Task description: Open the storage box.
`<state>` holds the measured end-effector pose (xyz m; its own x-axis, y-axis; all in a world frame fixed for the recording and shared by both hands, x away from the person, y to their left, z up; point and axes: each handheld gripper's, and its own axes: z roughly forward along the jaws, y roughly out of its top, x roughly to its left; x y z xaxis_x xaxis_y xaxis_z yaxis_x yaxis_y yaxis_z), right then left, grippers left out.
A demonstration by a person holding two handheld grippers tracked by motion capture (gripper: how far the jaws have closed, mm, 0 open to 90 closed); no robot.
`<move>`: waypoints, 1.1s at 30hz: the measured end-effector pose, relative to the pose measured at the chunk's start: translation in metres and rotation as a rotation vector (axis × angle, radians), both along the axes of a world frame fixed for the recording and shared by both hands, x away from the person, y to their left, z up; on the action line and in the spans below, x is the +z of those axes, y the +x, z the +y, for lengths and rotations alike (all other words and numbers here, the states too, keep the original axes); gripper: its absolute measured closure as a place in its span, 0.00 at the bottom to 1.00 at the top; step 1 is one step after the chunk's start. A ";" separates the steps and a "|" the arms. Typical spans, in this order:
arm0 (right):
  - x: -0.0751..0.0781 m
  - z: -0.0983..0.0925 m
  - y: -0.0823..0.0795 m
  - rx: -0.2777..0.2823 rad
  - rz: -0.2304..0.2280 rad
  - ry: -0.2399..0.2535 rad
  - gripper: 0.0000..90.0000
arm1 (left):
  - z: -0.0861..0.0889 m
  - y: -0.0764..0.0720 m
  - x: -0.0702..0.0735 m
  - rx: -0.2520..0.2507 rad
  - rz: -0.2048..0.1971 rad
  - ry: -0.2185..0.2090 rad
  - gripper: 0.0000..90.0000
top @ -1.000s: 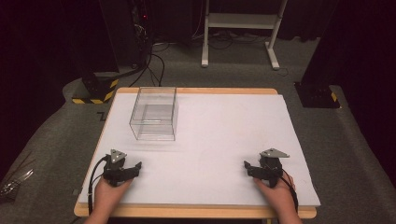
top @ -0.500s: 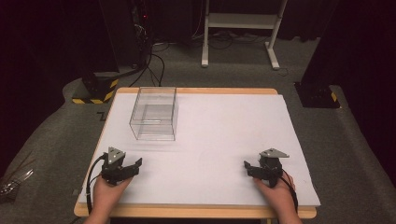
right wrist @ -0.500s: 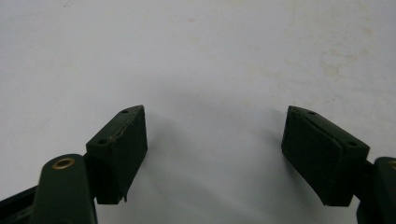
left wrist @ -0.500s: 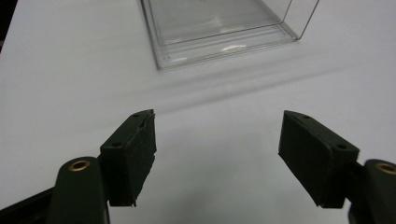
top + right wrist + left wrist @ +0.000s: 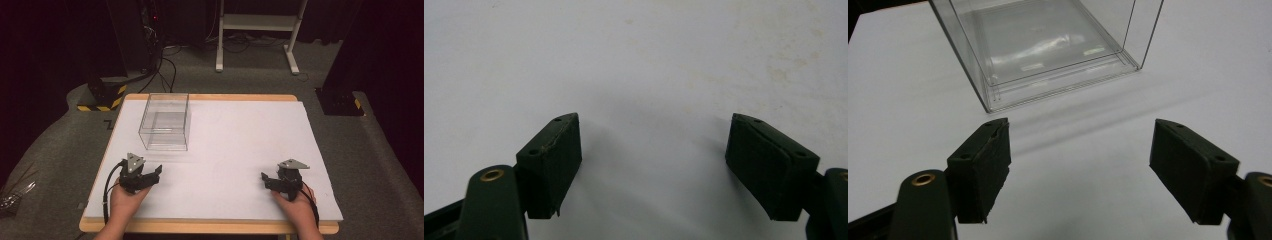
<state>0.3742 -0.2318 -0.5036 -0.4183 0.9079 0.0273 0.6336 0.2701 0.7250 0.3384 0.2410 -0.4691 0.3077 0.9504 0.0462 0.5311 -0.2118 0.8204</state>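
Clear plastic box (image 5: 165,121) at 12 o'clock of left tool (image 5: 150,175), jaws spread wide and just opening further, nothing between, right tool (image 5: 267,179) gaping empty, white matte table (image 5: 240,140), box floor reflections in left gripper view.

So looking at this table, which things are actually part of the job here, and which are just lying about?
Part of the job:
clear plastic box, standing empty on the white table
left gripper, jaws open, pointed at the box
right gripper, jaws open over bare table

Just lying about:
white stand on the floor behind
black cables on the floor
yellow-and-black striped base left of the table
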 end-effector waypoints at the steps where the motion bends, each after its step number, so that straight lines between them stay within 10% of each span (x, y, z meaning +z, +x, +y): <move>1: 0.000 0.000 0.000 0.002 -0.001 -0.002 0.25 | 0.000 0.002 0.000 -0.002 0.002 -0.013 0.28; 33: 0.000 -0.001 0.000 0.000 0.003 0.010 0.24 | -0.023 0.058 0.014 0.078 -0.042 -0.058 0.22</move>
